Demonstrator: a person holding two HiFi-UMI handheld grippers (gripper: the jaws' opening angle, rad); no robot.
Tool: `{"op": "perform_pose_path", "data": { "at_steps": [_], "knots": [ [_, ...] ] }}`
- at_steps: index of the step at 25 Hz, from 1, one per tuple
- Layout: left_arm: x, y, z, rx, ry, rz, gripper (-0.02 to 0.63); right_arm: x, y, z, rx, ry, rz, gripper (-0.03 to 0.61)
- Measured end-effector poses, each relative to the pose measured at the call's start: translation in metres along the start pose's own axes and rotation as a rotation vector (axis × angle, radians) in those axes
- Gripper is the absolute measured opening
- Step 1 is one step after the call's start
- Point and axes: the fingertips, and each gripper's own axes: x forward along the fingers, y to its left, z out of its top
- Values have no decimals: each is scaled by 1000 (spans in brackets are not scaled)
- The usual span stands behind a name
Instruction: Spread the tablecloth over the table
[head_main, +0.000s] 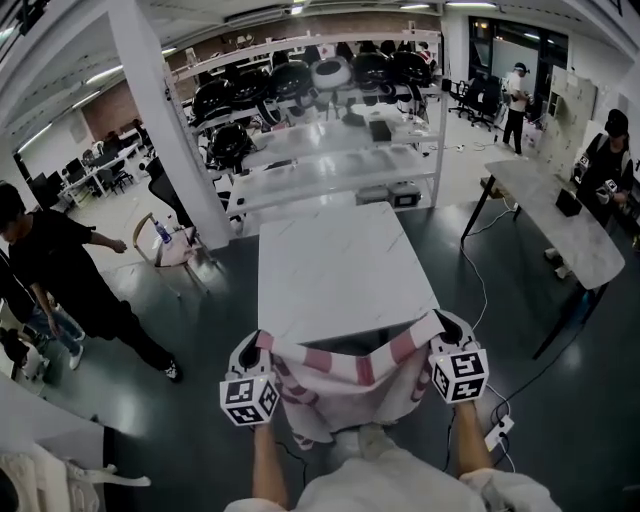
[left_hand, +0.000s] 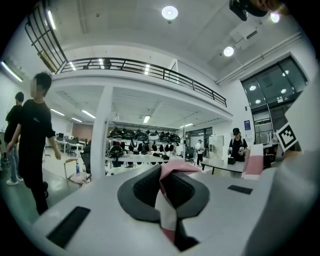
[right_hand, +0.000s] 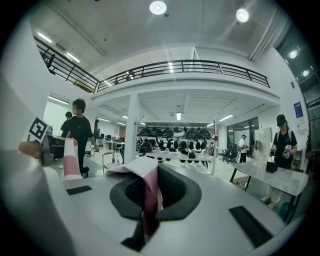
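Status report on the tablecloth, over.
Left hand-held gripper and right hand-held gripper shut on tablecloth. Hangs at near edge of table, unspread. Nothing in the way.

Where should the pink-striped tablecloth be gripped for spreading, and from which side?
By its upper edge, one gripper near each end, coming from the near end of the table. The left gripper and right gripper hold it so; the limp tablecloth sags between them, needing spread grips.
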Motion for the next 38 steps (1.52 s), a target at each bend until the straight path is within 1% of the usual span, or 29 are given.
{"op": "perform_pose_path", "data": {
  "at_steps": [9,14,18,28,33,38],
  "knots": [
    [132,22,16,3,8,16,31,131,-46,17,-4,-2,36,17],
    [189,36,15,-13,24,42,31,189,-67,17,-7,6,48,17],
    [224,43,14,-24,35,53,31,224,-80,16,-4,14,58,17],
    [269,50,10,-38,49,70,31,275,-98,9,-3,33,88,17],
    [279,50,6,-40,58,69,31,282,-102,4,-5,40,94,17],
    [281,56,6,-37,55,68,31,288,-96,3,-9,41,103,17]
  ]
}}
